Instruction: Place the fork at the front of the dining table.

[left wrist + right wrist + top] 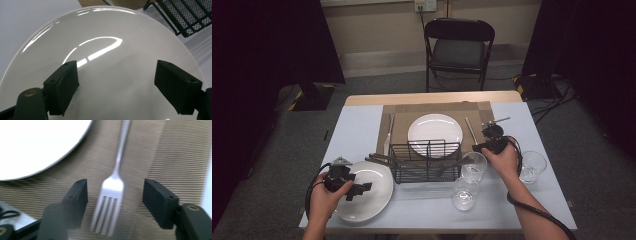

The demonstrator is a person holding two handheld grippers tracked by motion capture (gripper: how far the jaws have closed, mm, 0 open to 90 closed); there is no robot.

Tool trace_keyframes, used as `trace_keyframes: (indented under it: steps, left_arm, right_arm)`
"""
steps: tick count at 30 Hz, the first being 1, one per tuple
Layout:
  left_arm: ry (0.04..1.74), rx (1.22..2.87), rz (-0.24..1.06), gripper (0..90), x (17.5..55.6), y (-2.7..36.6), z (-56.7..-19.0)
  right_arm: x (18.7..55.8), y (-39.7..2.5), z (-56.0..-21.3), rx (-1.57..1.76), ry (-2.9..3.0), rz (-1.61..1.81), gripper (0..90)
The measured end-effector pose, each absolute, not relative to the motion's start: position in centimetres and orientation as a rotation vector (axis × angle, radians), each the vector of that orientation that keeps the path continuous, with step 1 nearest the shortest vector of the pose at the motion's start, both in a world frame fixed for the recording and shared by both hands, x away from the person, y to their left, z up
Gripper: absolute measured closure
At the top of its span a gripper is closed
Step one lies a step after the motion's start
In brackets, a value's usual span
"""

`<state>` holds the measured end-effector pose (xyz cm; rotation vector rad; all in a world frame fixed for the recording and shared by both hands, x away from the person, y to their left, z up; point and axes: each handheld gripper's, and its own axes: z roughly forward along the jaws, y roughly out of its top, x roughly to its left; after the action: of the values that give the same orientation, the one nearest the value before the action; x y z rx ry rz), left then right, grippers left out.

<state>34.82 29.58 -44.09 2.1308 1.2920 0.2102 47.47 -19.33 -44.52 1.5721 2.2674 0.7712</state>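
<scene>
Now the right gripper [115,202] hangs over the fork [110,202], jaws apart on both sides of its tines. Its handle runs toward 12 o'clock. The left gripper [116,85], also apart, hovers above the near plate [100,32].

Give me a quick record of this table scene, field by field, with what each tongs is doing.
left tongs: open, over near plate
right tongs: open, astride fork on mat
far plate: on mat, behind rack
rack: wire, mid-table, utensils sticking out
glasses: three, right of rack, upright
knife: left of far plate
</scene>
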Motion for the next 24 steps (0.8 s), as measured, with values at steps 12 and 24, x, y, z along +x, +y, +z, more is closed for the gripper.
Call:
trace_keyframes:
  steps: [12, 24]
  left_arm:
    - [1.299, 2.127, 0.201, 19.0, 35.0, 29.5, -44.3]
    - [1.301, 2.122, 0.214, 19.0, 34.9, 29.7, -44.2]
  right_arm:
    - [48.8, -20.8, -44.3, 1.571, 2.202, 0.653, 27.4]
    - [48.8, -20.6, -45.1, 1.497, 2.209, 0.582, 28.7]
